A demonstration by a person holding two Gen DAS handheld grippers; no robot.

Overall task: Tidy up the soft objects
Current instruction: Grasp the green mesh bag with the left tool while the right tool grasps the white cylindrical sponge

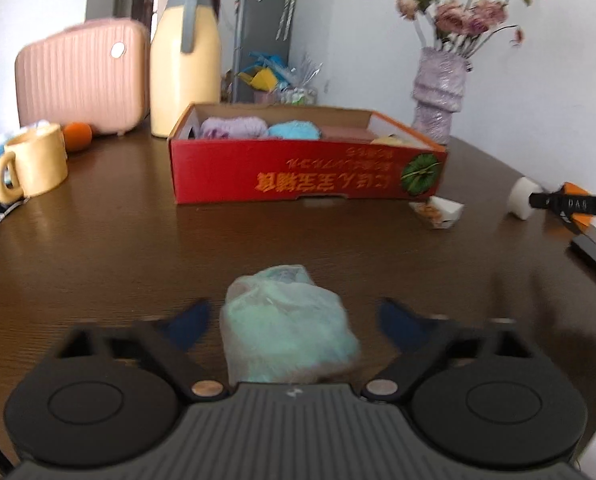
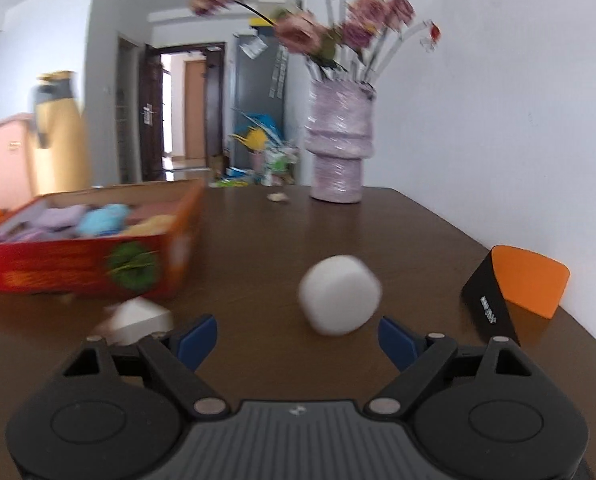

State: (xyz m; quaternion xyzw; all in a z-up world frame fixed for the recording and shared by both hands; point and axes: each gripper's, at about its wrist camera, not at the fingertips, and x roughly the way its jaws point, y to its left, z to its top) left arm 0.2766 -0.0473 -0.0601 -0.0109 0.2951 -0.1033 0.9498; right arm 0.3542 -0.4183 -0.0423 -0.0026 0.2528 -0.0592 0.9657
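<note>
While both pairs of tongs stand wide, neither grips anything. Nearest in the left wrist view, the left gripper [image 1: 290, 320] has its blue-tipped fingers [image 1: 192, 322] spread to either side of a pale green soft bundle [image 1: 286, 336] wrapped in clear film, which lies on the desk [image 1: 118, 248] near its front edge; a gap shows on both sides, so the pads do not touch it, though blur makes the edges hard to judge. In the right wrist view, the right gripper [image 2: 298, 340] is likewise spread, and a white soft puff [image 2: 340, 294] sits on the desk just ahead of its tips, nearer the right finger and apart from it. A small white packet [image 2: 138, 320] lies just beyond the left finger. By the desk's right edge stands an orange and black wedge-shaped box [image 2: 518, 292].

Farther back, at mid-desk, the red cardboard box [image 1: 306, 168] lies open, holding a lilac roll [image 1: 234, 128], a light blue roll [image 1: 294, 130] and a yellowish piece at its right end. Left of it, near the left edge, are a yellow mug [image 1: 34, 164] and an orange [image 1: 77, 135]. Behind these stand a pink case [image 1: 82, 76] and a yellow flask [image 1: 186, 60]. At the far right corner, a lilac vase [image 1: 440, 88] holds pink flowers [image 1: 470, 16].
</note>
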